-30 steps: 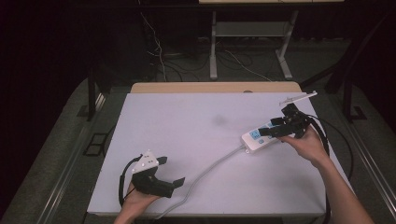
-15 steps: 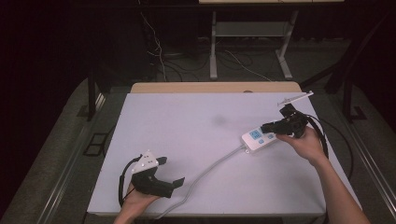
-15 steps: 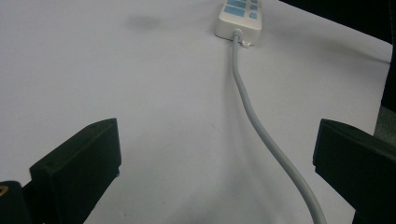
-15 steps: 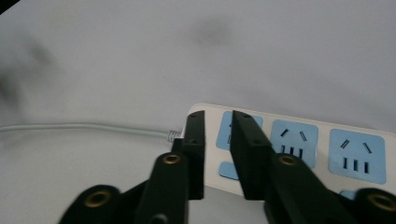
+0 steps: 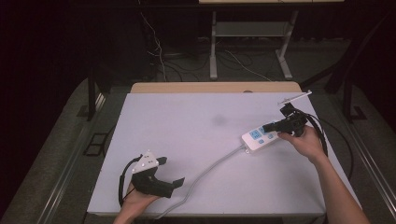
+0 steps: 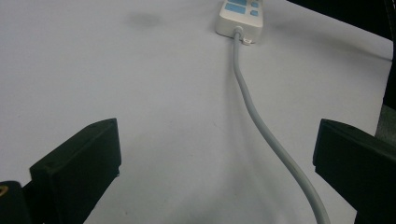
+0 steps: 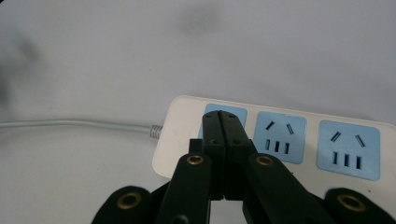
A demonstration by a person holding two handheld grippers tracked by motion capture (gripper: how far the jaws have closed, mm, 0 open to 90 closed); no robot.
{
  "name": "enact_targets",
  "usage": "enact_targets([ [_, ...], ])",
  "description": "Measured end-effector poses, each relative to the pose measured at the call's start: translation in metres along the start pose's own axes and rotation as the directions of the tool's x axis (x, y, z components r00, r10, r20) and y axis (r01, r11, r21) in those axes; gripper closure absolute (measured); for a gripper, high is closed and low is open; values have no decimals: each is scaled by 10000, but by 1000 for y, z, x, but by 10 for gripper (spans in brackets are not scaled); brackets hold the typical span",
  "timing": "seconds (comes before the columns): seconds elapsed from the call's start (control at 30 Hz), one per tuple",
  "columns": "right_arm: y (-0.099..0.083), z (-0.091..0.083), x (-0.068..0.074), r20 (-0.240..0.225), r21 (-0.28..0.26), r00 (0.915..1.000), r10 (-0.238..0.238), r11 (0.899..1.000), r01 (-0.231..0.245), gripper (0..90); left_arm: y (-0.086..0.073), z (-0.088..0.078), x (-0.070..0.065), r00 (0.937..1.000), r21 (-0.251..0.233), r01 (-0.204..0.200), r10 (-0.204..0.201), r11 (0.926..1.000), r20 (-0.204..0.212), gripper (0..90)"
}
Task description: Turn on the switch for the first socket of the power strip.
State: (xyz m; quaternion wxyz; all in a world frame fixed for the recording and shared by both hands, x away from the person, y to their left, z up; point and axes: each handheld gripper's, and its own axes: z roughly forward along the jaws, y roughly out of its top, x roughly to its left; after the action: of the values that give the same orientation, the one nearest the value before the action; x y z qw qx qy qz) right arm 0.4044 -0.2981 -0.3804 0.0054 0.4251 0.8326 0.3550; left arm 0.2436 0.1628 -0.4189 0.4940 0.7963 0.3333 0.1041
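So the right gripper (image 7: pixel 223 116) has just been snapping its jaws together, and now they're sitting pressed flat against each other with nothing pinched between them. That closed tip is hovering right over the power strip (image 7: pixel 280 140), above the blue outlet panel nearest the cord end; can't tell if it's actually touching the surface. Looks to me like it's lining up to poke a switch or push the strip rather than grab it.

From above, the right gripper (image 5: pixel 275 126) is pointing leftward over the power strip (image 5: pixel 261 136), which is lying on the right side of the white table (image 5: pixel 187 121). The strip's long axis is running diagonally, cord end nearer the person and to the left, and the grey cord (image 5: pixel 210 168) is trailing off toward the near edge.

The left gripper (image 5: pixel 170 179) is parked well apart at the near left, jaws spread wide and gripping nothing, with the cord (image 6: pixel 261 121) running up between them toward the strip (image 6: pixel 240 14). So the right hand is way nearer; any move is its job.
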Motion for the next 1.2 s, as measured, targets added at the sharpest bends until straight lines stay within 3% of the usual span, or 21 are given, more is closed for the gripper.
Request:
enact_targets([
  [0.57,-9,20,-7,-417,612,9989,236,9979,-211,894,0,0,1,10000,27,-6,6,10000,-8,0],
  [0.8,-12,24,-3,-480,812,9988,10,9967,29,894,0,0,1,10000,46,-20,20,10000,-11,0],
  [0.97,-15,29,1,-252,1079,9991,-330,9935,355,895,-1,0,1,10000,47,-10,10,10000,-11,0],
  [1.2,-18,29,2,-244,818,9991,-358,9959,376,896,-1,1,0,10000,93,-60,59,9999,31,0],
])
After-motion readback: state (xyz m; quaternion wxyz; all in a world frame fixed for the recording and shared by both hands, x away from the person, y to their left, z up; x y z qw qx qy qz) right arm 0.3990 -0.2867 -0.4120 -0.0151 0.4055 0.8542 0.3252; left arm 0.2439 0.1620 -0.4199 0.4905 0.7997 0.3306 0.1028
